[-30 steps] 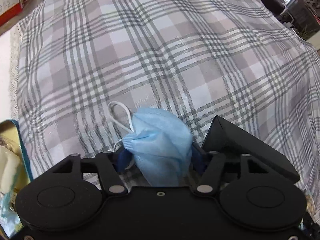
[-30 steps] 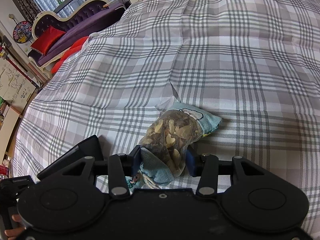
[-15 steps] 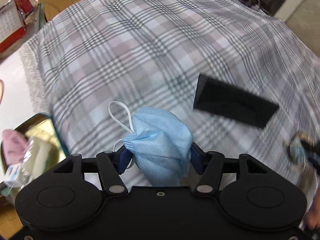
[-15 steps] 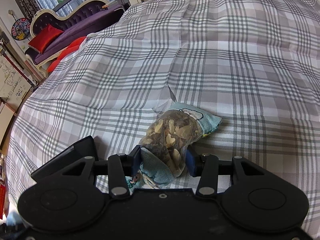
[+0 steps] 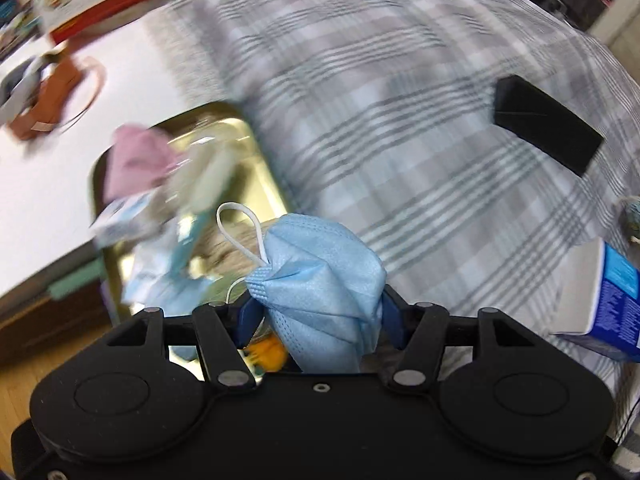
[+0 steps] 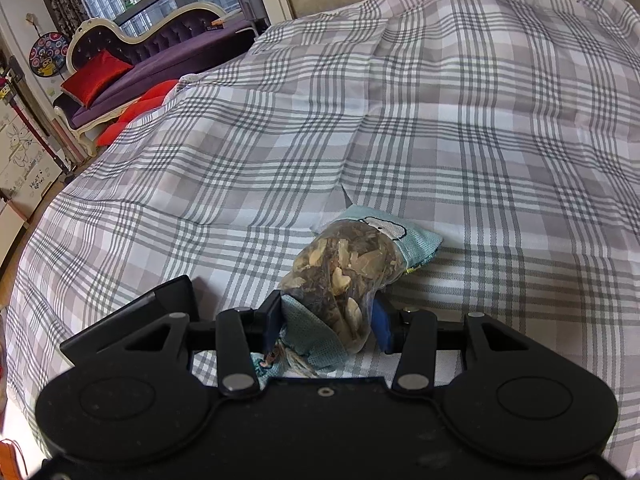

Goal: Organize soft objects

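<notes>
Two grippers are in view, and each has its jaws closed partway onto something soft. The left gripper (image 5: 316,312) pinches a crumpled light-blue face mask (image 5: 320,276) between its blue pads (image 5: 247,314); the mask bulges up out of the jaws, and its white ear loop (image 5: 240,228) stands up to the left. This gripper hangs over the near end of a gold metal tray (image 5: 260,168) that sits at the edge of the plaid-covered bed (image 5: 400,120), beside a white surface (image 5: 60,160). Blurred soft items lie heaped in the tray, among them a pink bundle (image 5: 134,160) and pale blue packets (image 5: 160,276). A black rectangular case (image 5: 546,124) lies on the plaid cover well to the right, and a blue-and-white carton (image 5: 608,300) stands near the right edge. The right gripper (image 6: 326,322) is clamped on a clear pouch of dried pieces (image 6: 344,272) backed by teal mesh fabric with a cartoon patch; the pouch's far end rests on the plaid bedcover (image 6: 440,140). The black case (image 6: 136,320) lies just left of this gripper.
</notes>
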{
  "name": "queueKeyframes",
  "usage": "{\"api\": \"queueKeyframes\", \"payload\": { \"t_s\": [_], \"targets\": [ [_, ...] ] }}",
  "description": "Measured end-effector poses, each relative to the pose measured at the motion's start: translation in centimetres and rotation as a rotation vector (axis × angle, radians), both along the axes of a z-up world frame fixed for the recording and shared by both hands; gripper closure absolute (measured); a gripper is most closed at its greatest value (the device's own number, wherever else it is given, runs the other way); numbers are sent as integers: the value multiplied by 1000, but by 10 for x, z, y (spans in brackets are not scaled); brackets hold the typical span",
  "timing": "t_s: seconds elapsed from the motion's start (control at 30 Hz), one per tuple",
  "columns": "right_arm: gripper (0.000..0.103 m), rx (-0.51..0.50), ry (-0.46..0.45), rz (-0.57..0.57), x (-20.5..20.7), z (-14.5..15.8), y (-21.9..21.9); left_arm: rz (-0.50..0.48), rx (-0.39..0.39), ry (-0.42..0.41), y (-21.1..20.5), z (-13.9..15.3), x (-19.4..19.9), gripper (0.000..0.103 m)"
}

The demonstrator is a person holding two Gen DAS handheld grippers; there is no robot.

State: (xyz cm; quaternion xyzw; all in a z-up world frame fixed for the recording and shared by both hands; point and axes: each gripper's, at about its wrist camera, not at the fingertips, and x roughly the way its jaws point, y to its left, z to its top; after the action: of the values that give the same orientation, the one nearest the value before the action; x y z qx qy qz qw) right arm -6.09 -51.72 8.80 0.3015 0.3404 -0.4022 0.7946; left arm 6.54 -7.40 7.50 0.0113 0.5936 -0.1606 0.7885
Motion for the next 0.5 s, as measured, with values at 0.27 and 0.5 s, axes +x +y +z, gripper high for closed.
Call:
{"api": "queueKeyframes", "payload": {
  "t_s": [0.27, 0.5],
  "targets": [
    [58, -50, 5, -1, 7, 5, 9, 128, 4, -13, 59, -12, -2, 46],
    [58, -58, 8, 61, 19, 2, 24, 174, -11, 5, 79, -23, 0, 46]
  ]
}}
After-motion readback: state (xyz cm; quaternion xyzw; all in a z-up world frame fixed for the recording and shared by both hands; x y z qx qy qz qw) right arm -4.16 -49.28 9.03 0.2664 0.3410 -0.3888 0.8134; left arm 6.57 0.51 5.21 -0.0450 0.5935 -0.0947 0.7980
